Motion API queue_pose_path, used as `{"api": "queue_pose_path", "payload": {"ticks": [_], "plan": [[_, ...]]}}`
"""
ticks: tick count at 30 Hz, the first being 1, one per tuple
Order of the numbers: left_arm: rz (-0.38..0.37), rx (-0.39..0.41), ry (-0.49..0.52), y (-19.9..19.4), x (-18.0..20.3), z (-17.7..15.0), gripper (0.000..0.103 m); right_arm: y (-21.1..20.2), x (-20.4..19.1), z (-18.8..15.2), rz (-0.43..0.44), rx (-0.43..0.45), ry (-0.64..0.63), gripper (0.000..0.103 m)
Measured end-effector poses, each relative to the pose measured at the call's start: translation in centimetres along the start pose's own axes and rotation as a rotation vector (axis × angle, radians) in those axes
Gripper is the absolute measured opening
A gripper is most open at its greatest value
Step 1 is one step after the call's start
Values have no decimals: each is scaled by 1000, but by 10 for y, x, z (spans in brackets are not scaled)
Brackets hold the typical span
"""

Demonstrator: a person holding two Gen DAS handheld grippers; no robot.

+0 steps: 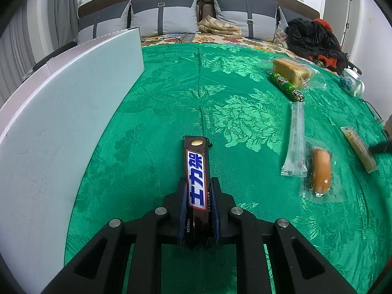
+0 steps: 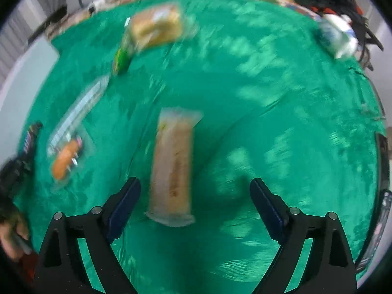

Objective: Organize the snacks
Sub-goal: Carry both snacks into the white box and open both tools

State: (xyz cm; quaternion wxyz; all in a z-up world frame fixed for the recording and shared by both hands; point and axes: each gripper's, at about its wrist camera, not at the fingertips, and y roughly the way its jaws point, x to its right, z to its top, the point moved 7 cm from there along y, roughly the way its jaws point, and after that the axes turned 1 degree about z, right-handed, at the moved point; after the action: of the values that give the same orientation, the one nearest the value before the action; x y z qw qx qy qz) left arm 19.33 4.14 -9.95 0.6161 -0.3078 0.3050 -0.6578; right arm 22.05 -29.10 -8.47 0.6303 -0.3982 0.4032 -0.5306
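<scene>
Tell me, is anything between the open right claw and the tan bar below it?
Nothing visible. The tan bar lies alone on the green cloth, between the spread fingers of the right claw. The other snacks lie well to the left.

Glossy chocolate bar wrapper (image 1: 197,171); shiny damask cloth (image 1: 159,103).

A green brocade cloth (image 1: 220,78) covers the bed, carrying wrapped bread (image 1: 291,72), green sausage (image 1: 286,87), hot-dog bun (image 1: 320,170), biscuit pack (image 2: 171,169), and a teapot (image 1: 351,80) at its far edge.

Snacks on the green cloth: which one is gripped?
The dark chocolate bar, clamped in the left gripper; the tan bar lies loose between the right gripper's open jaws.
</scene>
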Motion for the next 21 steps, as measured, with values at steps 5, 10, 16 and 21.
{"api": "queue_pose_path", "payload": {"ticks": [5,10,16,21], "plan": [[1,0,1,0,-1,0,17,-26,58,16,61,-7,253,93],[-1,0,0,0,-1,0,17,-3,39,11,107,-59,299,91],[-76,-21,-85,-4,-8,-1,16,27,-37,5,-56,-33,-34,31],[-187,15,-209,-31,-11,-3,16,0,-43,-1,-47,23,-34,30]]}}
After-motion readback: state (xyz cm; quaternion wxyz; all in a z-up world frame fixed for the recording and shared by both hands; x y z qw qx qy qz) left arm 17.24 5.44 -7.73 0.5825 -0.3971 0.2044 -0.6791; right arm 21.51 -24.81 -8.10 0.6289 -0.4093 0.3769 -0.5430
